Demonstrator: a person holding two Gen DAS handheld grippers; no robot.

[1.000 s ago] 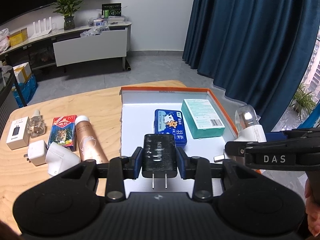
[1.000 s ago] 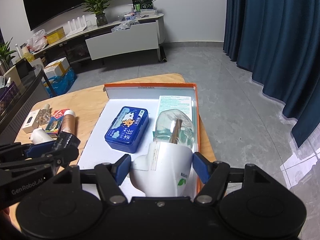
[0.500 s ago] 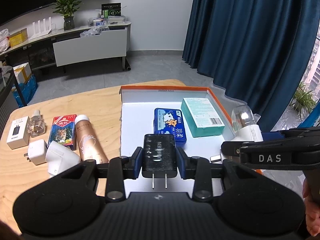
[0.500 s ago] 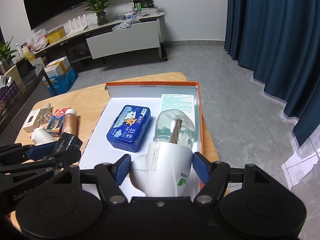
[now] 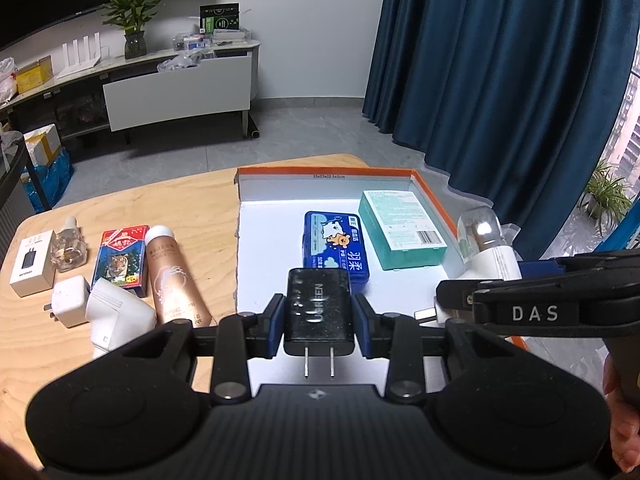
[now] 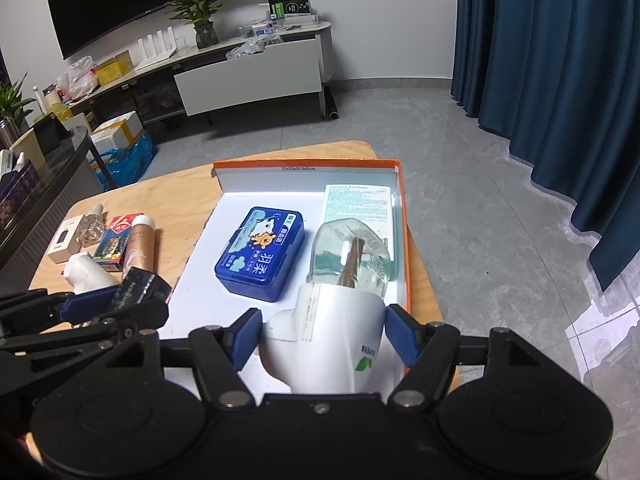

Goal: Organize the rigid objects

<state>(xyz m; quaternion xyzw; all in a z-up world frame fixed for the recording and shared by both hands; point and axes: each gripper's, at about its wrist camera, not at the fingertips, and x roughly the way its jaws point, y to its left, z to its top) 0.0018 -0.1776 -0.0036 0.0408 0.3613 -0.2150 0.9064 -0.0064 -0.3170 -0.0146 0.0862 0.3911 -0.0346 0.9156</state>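
- Blue curtains point(image 5: 500, 80) hang to the right of a grey floor, with a long low white cabinet point(image 6: 248, 80) against the far wall and open floor between it and the table.
- Round-cornered wooden table point(image 5: 132, 204) – its far edge curves just behind the box, its right edge runs close beside the box's right wall.
- One shallow orange-rimmed box point(image 5: 320, 172) with a white floor lies on the table's right half; the near-left part of its floor is bare.
- Inside it, two things: one blue tin point(image 5: 334, 246) near the middle and one teal carton point(image 5: 400, 232) against the right wall, just apart.
- Left of the box, on bare wood, six loose things: a gold tube point(image 5: 172, 276), a card pack point(image 5: 120, 256), a small glass bottle point(image 5: 70, 248), a white carton point(image 5: 32, 262), a white plug cube point(image 5: 70, 300) and a white plug-in body point(image 5: 120, 316).
- Right gripper point(image 6: 322, 336) is clamped on a white plug-in vaporiser point(image 6: 332, 340) with a clear bottle, held over the box's near-right corner.
- Left gripper point(image 5: 318, 316) is clenched on a black charger point(image 5: 318, 304) – prongs toward the camera – above the box's near edge.
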